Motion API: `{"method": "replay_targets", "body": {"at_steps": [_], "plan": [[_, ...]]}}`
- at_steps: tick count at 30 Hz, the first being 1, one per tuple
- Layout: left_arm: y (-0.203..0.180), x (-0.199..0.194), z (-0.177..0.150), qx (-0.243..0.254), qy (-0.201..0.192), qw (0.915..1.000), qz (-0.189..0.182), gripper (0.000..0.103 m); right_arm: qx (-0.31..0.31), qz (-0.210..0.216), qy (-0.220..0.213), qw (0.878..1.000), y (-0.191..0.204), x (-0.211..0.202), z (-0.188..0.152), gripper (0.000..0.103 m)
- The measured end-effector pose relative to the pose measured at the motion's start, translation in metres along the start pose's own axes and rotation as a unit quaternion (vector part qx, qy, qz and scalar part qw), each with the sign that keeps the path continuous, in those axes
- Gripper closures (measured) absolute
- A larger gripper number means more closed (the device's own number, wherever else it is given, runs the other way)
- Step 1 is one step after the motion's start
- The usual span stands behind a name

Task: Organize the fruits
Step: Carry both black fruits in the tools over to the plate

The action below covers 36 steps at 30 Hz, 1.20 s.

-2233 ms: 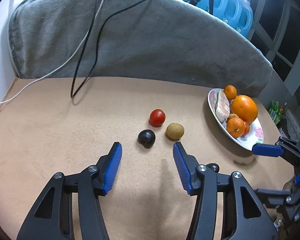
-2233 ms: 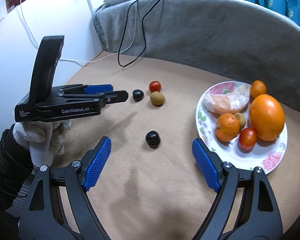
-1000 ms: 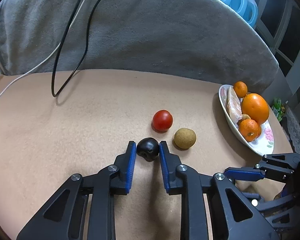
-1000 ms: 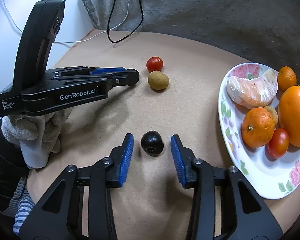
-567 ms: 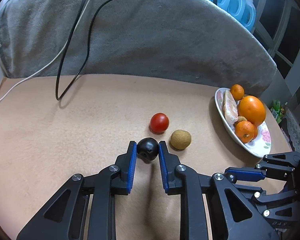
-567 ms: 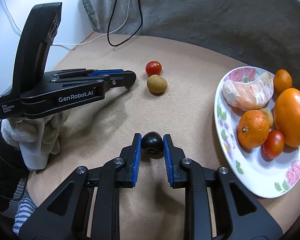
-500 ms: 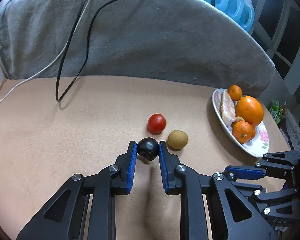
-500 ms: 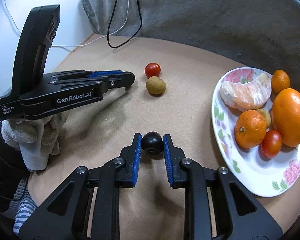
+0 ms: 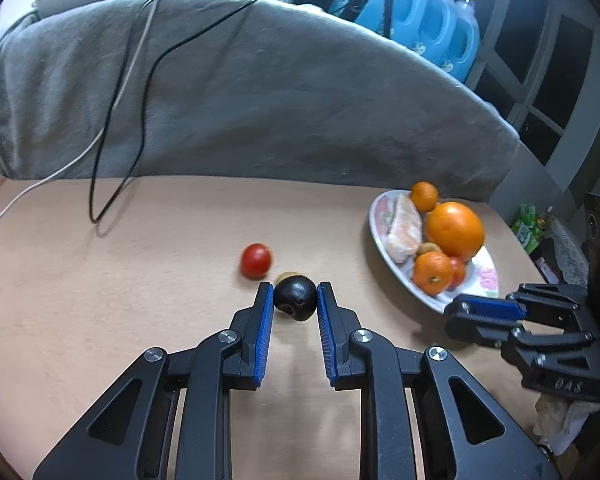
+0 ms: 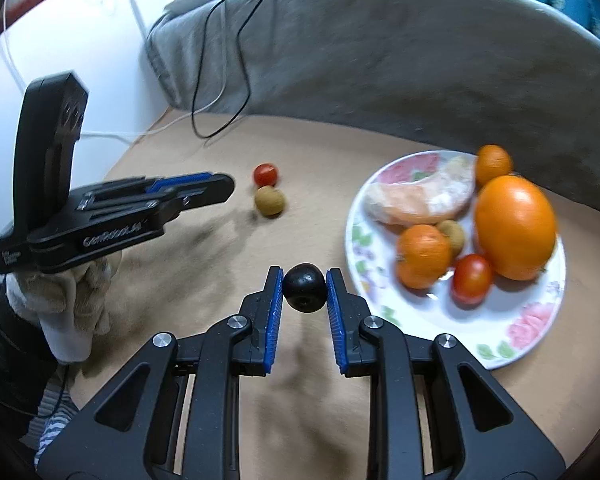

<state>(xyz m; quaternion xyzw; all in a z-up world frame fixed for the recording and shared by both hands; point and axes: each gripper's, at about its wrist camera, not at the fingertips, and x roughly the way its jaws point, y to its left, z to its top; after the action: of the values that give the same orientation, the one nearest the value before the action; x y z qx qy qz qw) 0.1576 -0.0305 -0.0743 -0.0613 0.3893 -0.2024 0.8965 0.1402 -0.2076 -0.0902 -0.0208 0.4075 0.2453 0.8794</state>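
In the left wrist view my left gripper point(image 9: 293, 300) is shut on a small dark round fruit point(image 9: 296, 303), held just above the tan tabletop. A red tomato point(image 9: 256, 260) lies behind it, and a tan round fruit point(image 9: 285, 276) peeks out behind the dark one. In the right wrist view my right gripper point(image 10: 304, 280) is shut on a second dark fruit point(image 10: 304, 294), lifted beside the flowered plate point(image 10: 496, 356). The plate carries a big orange point(image 10: 514, 227), mandarins, a peeled segment and a tomato. The left gripper point(image 10: 216, 186) shows side-on at the left, its fruit hidden.
A grey blanket point(image 9: 260, 92) with black and white cables point(image 9: 140, 80) walls off the back of the table. Blue detergent bottles point(image 9: 432, 16) stand behind it. A white wall point(image 10: 60, 40) borders the left edge. A gloved hand point(image 10: 72, 304) holds the left gripper.
The right gripper closed on its dark fruit. Both grippers then rose off the table with their fruits, and the right one shifted towards the plate.
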Motion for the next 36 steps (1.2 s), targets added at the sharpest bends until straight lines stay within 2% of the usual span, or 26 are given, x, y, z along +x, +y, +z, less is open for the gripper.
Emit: {"method": "replay_targets", "body": {"at_steps": [14,24,36], "plan": [[-0.046,0.011,0.002,0.01,-0.006,0.999,-0.044,0.083,0.062,-0.043,-0.05,0.996,-0.056,-0.038,-0.009,0.08],[-0.078,0.025,0.008,0.029,-0.002,0.9976,-0.063,0.083,0.098,-0.059,-0.059,0.992,-0.09,-0.047,-0.02,0.08],[-0.1,0.037,0.009,0.046,0.009,0.9963,-0.072,0.083,0.105,-0.065,-0.056,0.991,-0.105,-0.045,-0.024,0.08]]}}
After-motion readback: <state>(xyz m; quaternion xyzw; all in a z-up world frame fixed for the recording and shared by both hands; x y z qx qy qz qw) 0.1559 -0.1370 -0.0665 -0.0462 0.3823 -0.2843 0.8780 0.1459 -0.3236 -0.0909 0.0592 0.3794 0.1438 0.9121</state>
